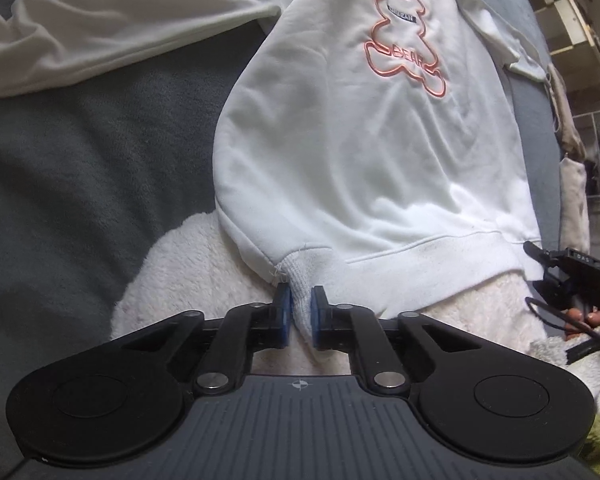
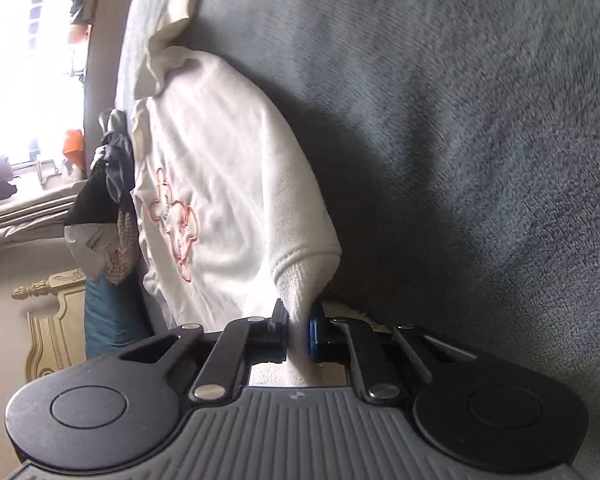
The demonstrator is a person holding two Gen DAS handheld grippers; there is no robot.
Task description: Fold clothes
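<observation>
Two grippers are clamped on the bottom band of a white sweatshirt (image 1: 360, 152), one at each lower corner. Between the blue pads of the left gripper (image 1: 300, 312) a bunch of ribbed hem (image 1: 300, 268) is pinched, and the body of the garment is spread ahead of it, front side up, with an orange bear outline (image 1: 404, 36) stitched on the chest. A long sleeve (image 1: 100, 28) is stretched away ahead and to the left of that gripper. Seen from the right gripper (image 2: 298, 334), the opposite corner is held the same way, and the cloth is drawn upward and away from the fingers. The garment is laid on a grey blanket (image 1: 80, 152), with a fluffy white fabric (image 1: 188, 268) directly under the hem, close in front of the left gripper. The right gripper is also glimpsed at the far right of the left view, beside the hem's other end.

The sweatshirt is judged soft, thick and fairly light, prone to sagging and creasing rather than slipping. The ribbed band is considered the firmest place to be gripped, since the looser body fabric would be stretched and bunched by a pull.
</observation>
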